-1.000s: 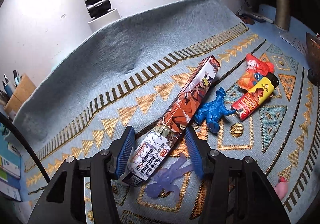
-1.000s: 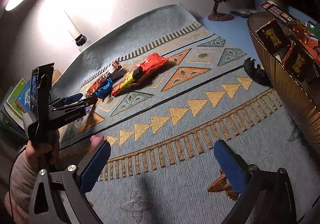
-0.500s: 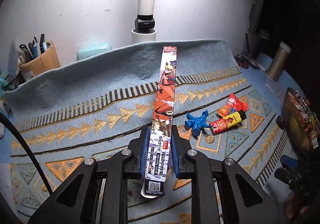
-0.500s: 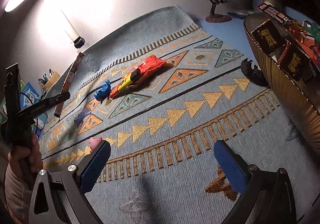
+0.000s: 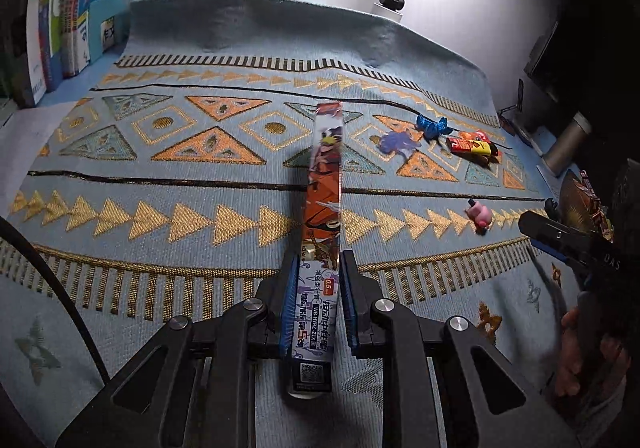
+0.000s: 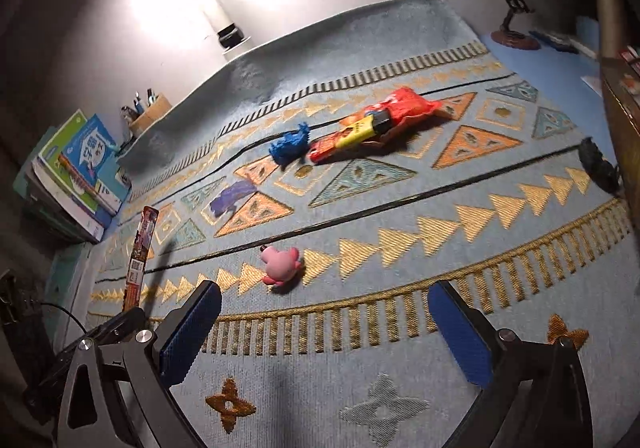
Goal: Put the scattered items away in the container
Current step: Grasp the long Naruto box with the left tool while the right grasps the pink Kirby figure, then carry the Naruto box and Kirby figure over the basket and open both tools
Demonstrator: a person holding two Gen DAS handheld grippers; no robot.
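Left wrist view: the left gripper (image 5: 316, 300) is clamped on the near end of the long printed box (image 5: 322, 207), which juts far out ahead over the rug (image 5: 160, 256); held so close to one end, I judge the box could pivot or slip between the pads, or its far tip could catch the container (image 5: 580, 199), a basket at the right edge. A second ago the jaws stood open around the box as it lay on the rug beside the purple figure (image 5: 396, 141); now it is lifted and the view has swung.

Right wrist view: the right gripper (image 6: 324, 332) gapes wide and empty above the rug, the pink toy (image 6: 280, 264) just ahead; a hasty close could knock it away; earlier the toy sat at the left pad, so the view has shifted.
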